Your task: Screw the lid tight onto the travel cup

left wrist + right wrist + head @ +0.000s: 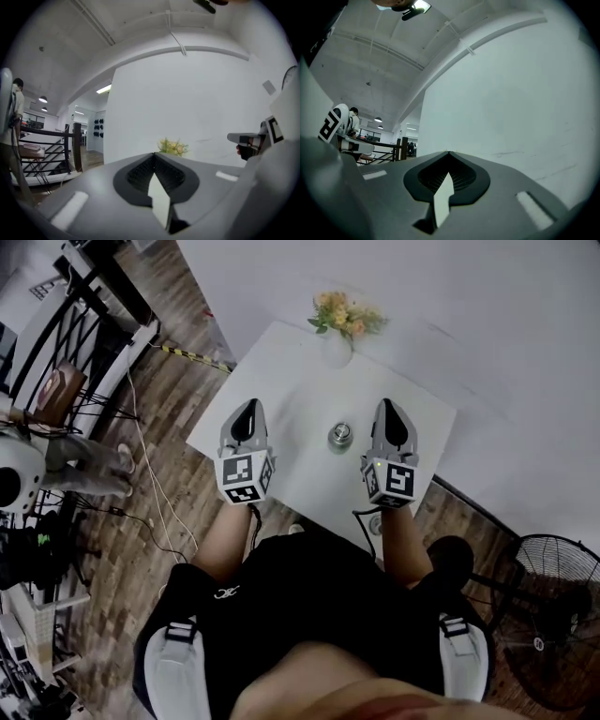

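A small metallic travel cup (340,436) with its lid on top stands on the white table (281,362), between my two grippers. My left gripper (250,406) hovers to the cup's left with its jaws shut and nothing in them. To the cup's right, my right gripper (386,406) is just as shut and empty, a small gap away from the cup. Both gripper views point level over the table at the white wall. In them the left gripper (153,153) and right gripper (448,152) show jaws pressed together, and the cup is hidden.
A vase of yellow flowers (345,317) stands at the table's far edge, also seen as flowers (173,147). A floor fan (553,615) stands at the right. Cables (150,493) trail over the wooden floor at the left, near a railing (66,334) and equipment.
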A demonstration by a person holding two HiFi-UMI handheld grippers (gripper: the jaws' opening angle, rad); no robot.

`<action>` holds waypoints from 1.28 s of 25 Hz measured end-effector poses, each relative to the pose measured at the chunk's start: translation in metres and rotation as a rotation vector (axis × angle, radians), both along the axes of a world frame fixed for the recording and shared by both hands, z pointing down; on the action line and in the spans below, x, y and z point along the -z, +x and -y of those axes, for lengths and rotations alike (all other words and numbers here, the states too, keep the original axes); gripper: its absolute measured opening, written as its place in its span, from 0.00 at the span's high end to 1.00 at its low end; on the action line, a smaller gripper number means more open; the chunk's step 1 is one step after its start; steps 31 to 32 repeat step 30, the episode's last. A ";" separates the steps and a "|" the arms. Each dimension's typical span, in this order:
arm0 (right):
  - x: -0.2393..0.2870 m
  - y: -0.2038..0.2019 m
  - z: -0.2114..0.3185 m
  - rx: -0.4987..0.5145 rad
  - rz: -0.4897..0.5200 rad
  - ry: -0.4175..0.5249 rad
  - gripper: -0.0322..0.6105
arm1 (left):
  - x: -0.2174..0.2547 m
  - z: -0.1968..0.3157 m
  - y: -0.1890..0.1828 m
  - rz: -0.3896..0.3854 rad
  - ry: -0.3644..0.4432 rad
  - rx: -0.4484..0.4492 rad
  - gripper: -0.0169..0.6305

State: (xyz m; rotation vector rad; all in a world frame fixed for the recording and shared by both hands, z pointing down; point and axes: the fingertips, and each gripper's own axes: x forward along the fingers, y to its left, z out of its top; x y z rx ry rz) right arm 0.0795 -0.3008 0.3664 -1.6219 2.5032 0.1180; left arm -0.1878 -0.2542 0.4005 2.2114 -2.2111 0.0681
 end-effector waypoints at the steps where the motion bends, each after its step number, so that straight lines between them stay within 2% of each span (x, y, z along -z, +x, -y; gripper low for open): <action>1: 0.000 -0.002 0.002 0.000 -0.008 -0.003 0.95 | 0.002 -0.003 -0.004 0.006 0.000 0.015 0.89; 8: -0.003 -0.017 0.012 0.038 -0.027 -0.007 0.95 | -0.001 -0.018 -0.013 0.019 -0.010 0.053 0.89; 16: 0.001 -0.036 0.013 0.055 -0.020 0.005 0.95 | -0.003 -0.018 -0.006 0.055 -0.009 0.009 0.89; 32: 0.002 -0.032 0.009 0.042 -0.027 -0.013 0.95 | 0.001 0.004 0.010 0.037 -0.008 -0.062 0.89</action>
